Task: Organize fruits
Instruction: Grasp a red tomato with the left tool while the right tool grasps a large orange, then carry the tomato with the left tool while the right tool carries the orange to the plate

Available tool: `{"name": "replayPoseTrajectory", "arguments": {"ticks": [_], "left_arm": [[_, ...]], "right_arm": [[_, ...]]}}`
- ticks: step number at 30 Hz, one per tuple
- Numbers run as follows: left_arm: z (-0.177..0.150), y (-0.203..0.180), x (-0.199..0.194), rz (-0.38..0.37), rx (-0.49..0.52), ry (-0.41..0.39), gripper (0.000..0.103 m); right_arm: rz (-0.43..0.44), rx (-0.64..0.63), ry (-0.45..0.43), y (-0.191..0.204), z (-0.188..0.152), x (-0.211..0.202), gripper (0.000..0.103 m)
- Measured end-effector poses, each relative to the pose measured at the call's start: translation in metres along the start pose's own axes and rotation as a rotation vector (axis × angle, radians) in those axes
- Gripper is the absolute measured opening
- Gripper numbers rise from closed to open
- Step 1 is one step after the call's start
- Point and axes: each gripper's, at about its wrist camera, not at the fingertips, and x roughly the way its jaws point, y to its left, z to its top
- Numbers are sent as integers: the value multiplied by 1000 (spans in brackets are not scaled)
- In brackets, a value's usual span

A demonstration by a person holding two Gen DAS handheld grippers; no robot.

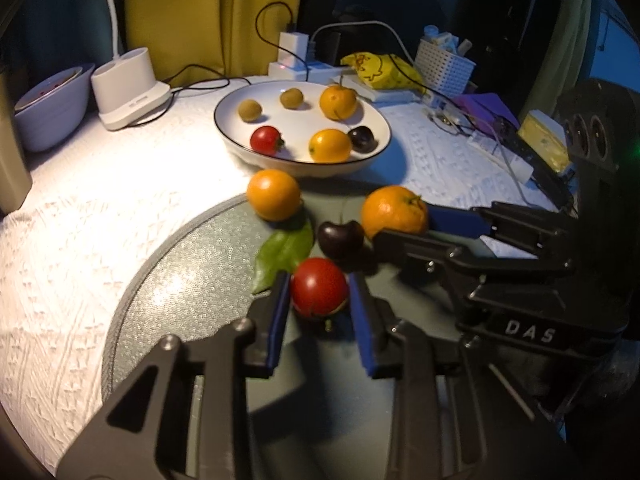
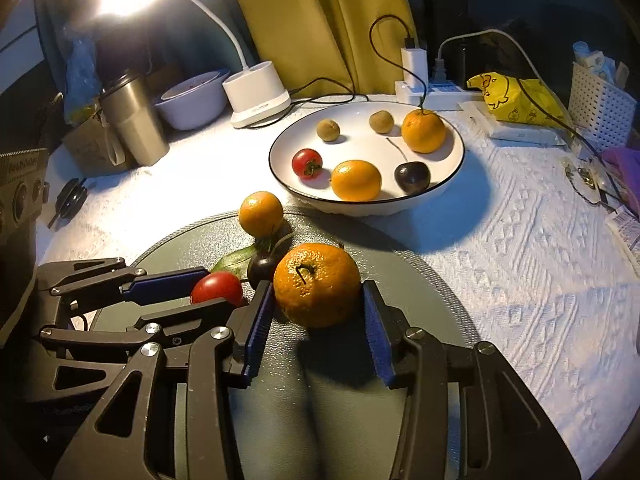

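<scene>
The left claw (image 1: 320, 292) is clenching a red cherry tomato (image 1: 319, 287), its blue pads pressing the tomato on both sides while it is sitting on the round grey mat (image 1: 192, 280). The right claw (image 2: 318, 300) is straddling a large mandarin (image 2: 317, 284); one pad is touching the peel, the other looks just beside it, so I cannot tell whether it is truly gripping yet.

Taking the white plate (image 2: 280, 152) as the landmark: both claws are working on the mat in front of it, on the near side. Between the two claws a dark cherry (image 1: 341, 239) is lying beside a green leaf (image 1: 282, 254), and a smaller mandarin (image 1: 273, 195) is sitting at the mat's edge, nearest the plate.

On the plate six fruits are already lying: two brownish longans, two mandarins, one red tomato and one dark cherry. So the sorting looks a little over half done, with four fruits remaining in front of the plate on the surface (image 2: 520, 240). Behind the plate a lamp base (image 2: 260, 96), chargers and a yellow bag (image 2: 516, 96) are standing clear of the work.
</scene>
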Motion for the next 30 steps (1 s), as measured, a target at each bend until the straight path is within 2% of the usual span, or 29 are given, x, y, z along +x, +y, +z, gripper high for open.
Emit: {"name": "replayPoseTrajectory", "arguments": {"ticks": [15,30], "left_arm": [[20,-6,-18,-9,24,-57,31],[56,14,-13,3,41,-104,31]], "right_arm": [[-26,3,-53,-12,14,-19,46],[-40,-5,-78,-19,42,-12,46]]}}
